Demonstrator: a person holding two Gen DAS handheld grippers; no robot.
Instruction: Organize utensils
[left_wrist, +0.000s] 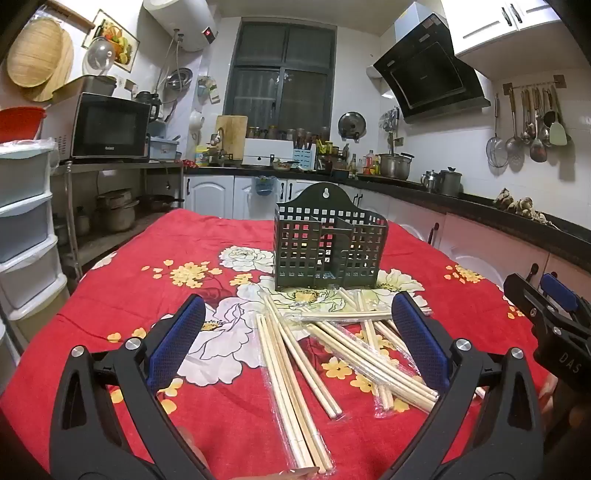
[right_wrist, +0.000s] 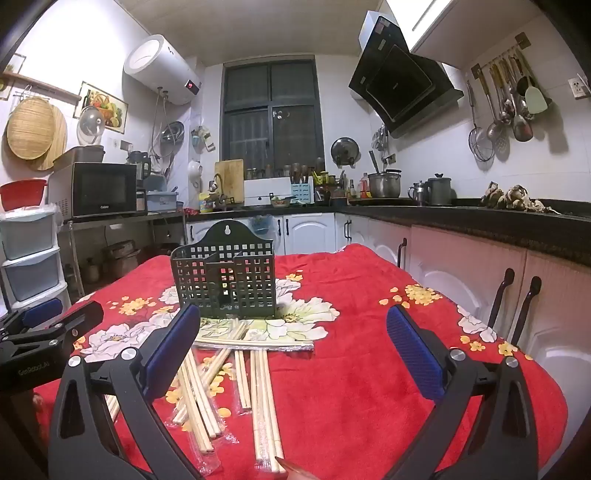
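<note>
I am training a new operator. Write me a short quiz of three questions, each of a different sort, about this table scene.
1. True or false: some chopsticks already stand inside the dark holder.
2. Multiple choice: the left tongs are (A) shut on a chopstick pack, (B) open and holding nothing, (C) out of view.
3. Fill in: the chopsticks lie on the red ______ cloth, between the holder and the cameras.

Key
1. False: the holder looks empty, and all packs lie on the cloth.
2. B. The right tongs are open too.
3. Flowered (floral).
</note>
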